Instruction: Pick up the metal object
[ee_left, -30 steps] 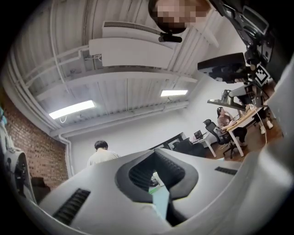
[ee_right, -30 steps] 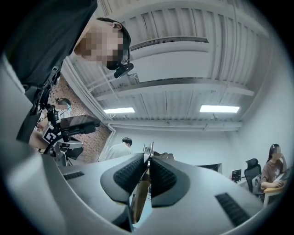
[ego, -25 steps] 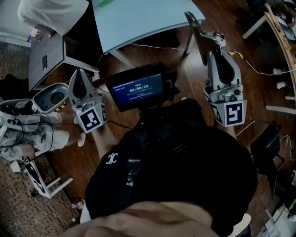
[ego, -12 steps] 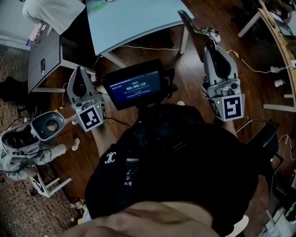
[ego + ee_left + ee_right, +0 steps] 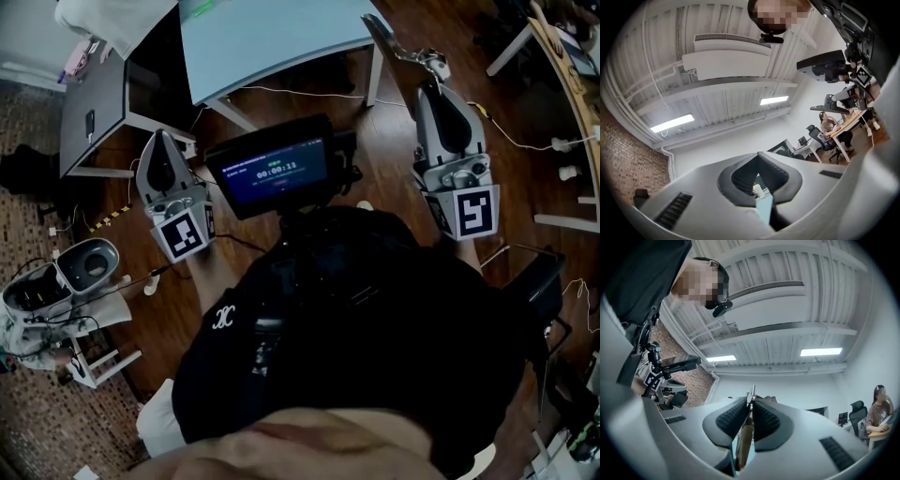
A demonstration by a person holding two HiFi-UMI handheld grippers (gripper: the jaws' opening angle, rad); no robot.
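The metal object is a thin grey flat piece with a shiny silver end. It sticks out past the tips of my right gripper, which is raised over the wooden floor and shut on it. In the right gripper view the ribbed pads press on the thin plate's edge, and the gripper points up at the ceiling. My left gripper is held up at the left, its jaws tapering to a point with nothing in them. Its tips meet in the left gripper view.
A light blue table stands ahead, with a dark desk to its left. A chest-mounted screen sits between the grippers. Cables run over the floor. A white device lies low left, a dark chair at the right.
The floor and the white device at the left have slid down and left in the head view. Both grippers stay raised, the right one still holding the metal piece.
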